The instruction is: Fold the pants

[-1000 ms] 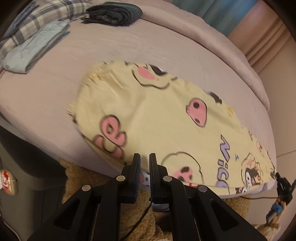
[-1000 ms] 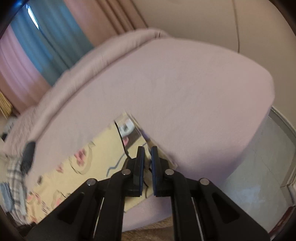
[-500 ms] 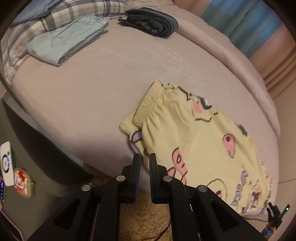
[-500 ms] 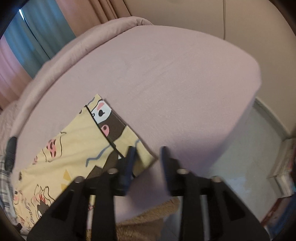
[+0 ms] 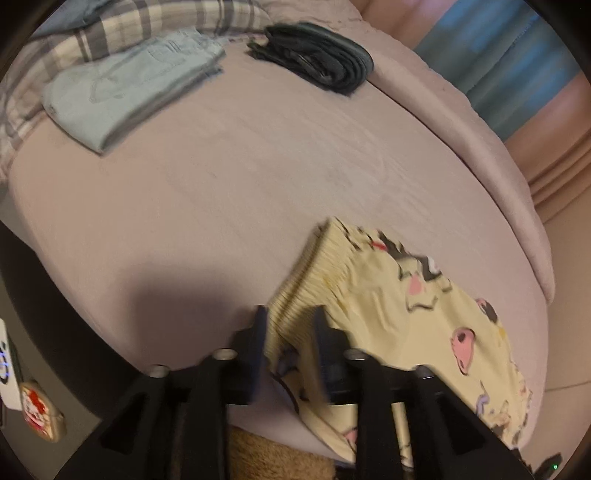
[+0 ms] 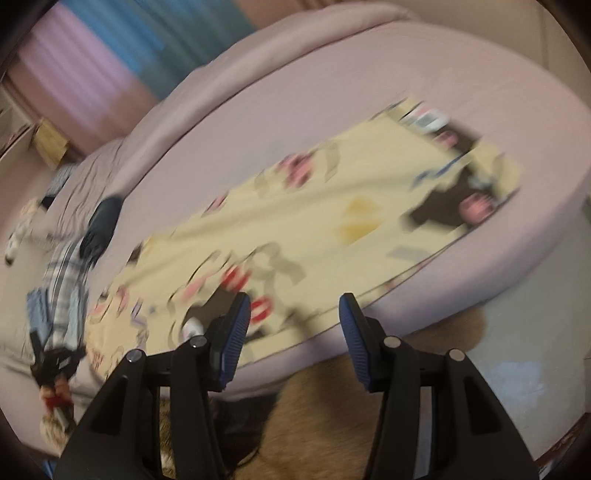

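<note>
Yellow cartoon-print pants [image 5: 399,306] lie flat along the near edge of a pink bed [image 5: 240,192]. In the left wrist view my left gripper [image 5: 290,317] is at the ribbed waistband [image 5: 317,269]. Its jaws are opening, with the waistband's near corner between them and no pad pressing on it. The right wrist view is blurred by motion. It shows the pants [image 6: 314,206] stretched out, with the leg hems [image 6: 476,173] far right. My right gripper [image 6: 295,302] hangs over the pants' near edge at mid-length, its jaws opening wide and nothing gripped.
Folded light blue pants [image 5: 129,85] and a dark folded garment [image 5: 317,55] lie at the bed's far side by a plaid pillow [image 5: 122,22]. A brown rug [image 6: 351,406] lies on the floor below the bed edge. Curtains [image 5: 517,55] hang behind.
The left gripper came over the waistband corner and its shut jaws parted. The right gripper let go of the leg hem, opened, and swept left along the pants' near edge.
</note>
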### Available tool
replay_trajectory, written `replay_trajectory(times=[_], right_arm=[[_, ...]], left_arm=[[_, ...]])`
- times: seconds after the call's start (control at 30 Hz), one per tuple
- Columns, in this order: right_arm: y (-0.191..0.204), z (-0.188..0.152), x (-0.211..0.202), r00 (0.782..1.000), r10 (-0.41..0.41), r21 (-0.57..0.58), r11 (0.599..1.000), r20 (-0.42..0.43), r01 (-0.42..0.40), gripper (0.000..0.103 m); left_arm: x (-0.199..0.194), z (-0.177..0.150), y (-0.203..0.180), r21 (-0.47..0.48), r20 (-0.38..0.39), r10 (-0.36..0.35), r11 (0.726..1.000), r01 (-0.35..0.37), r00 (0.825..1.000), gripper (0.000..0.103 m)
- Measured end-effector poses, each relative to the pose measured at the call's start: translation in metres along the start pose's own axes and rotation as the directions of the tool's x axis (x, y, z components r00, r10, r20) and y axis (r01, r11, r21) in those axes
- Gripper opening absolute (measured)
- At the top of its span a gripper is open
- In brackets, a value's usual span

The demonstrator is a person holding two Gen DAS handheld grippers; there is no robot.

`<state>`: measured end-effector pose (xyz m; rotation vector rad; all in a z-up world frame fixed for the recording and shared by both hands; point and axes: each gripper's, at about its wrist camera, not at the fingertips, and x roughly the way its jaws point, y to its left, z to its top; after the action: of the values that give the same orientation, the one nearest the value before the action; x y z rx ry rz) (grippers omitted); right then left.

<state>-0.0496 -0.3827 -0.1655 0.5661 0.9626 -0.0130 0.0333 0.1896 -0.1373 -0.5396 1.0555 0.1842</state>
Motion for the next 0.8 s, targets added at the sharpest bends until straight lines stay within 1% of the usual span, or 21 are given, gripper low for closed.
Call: replay_trajectory(times=[0.03,0.1,0.13,0.2,0.3,0.33,0.37,0.4,0.43,0.6,0.73,0.8], right_arm=[[0.008,-0.005,0.007,1.000,0.014,-0.013,1.000,-0.019,-0.015,0.051],[0.019,-0.009,0.017,0.998,0.041,-0.021,0.999,-0.042,-0.042,0.051],[0.025,-0.010,0.025,0.996,0.072,-0.015,0.997,-0.057,-0.073,0.051],[0.034,-0.012,0.034,0.991,0.103,-0.018,0.994,-0.085,-0.105,0.051],[0.044,-0.016,0.041,0.989,0.119,-0.028,0.992,-0.083,-0.122,0.051],[0.047,-0.015,0.044,0.987,0.140,-0.018,0.990,-0.084,-0.142,0.051],[0.048,-0.016,0.047,0.984,0.155,-0.005,0.988,-0.090,-0.156,0.051],[0.048,-0.016,0.049,0.981,0.169,0.007,0.985,-0.100,-0.170,0.051],[0.048,-0.018,0.053,0.977,0.181,0.018,0.983,-0.115,-0.180,0.051],[0.050,-0.025,0.054,0.981,0.155,0.006,0.988,-0.113,-0.156,0.050],[0.045,-0.028,0.054,0.980,0.166,0.062,0.985,-0.106,-0.160,0.050],[0.044,-0.033,0.054,0.974,0.199,0.102,0.977,-0.108,-0.188,0.050]], left_arm=[[-0.002,0.001,0.002,-0.003,0.022,0.009,1.000,-0.009,1.000,0.040],[-0.002,0.000,0.002,0.000,0.029,-0.010,1.000,0.010,1.000,0.041],[0.002,-0.001,0.000,0.021,0.004,-0.035,0.999,0.035,0.999,0.041],[0.011,-0.002,-0.003,0.047,-0.034,-0.077,0.996,0.078,0.996,0.041],[0.021,-0.002,-0.003,0.042,-0.044,-0.097,0.994,0.099,0.994,0.041],[0.022,-0.002,-0.003,0.039,-0.038,-0.109,0.993,0.110,0.993,0.041],[0.022,-0.003,-0.003,0.038,-0.030,-0.117,0.992,0.118,0.993,0.040],[0.022,-0.004,-0.003,0.043,-0.021,-0.124,0.991,0.125,0.992,0.028],[0.021,-0.006,-0.003,0.051,-0.019,-0.129,0.990,0.130,0.991,0.021],[0.013,-0.009,0.001,0.036,0.005,-0.146,0.989,0.146,0.989,0.019],[0.000,-0.009,0.002,0.022,0.022,-0.189,0.982,0.189,0.982,0.019],[-0.005,-0.009,0.000,0.028,0.032,-0.195,0.981,0.194,0.980,0.019]])
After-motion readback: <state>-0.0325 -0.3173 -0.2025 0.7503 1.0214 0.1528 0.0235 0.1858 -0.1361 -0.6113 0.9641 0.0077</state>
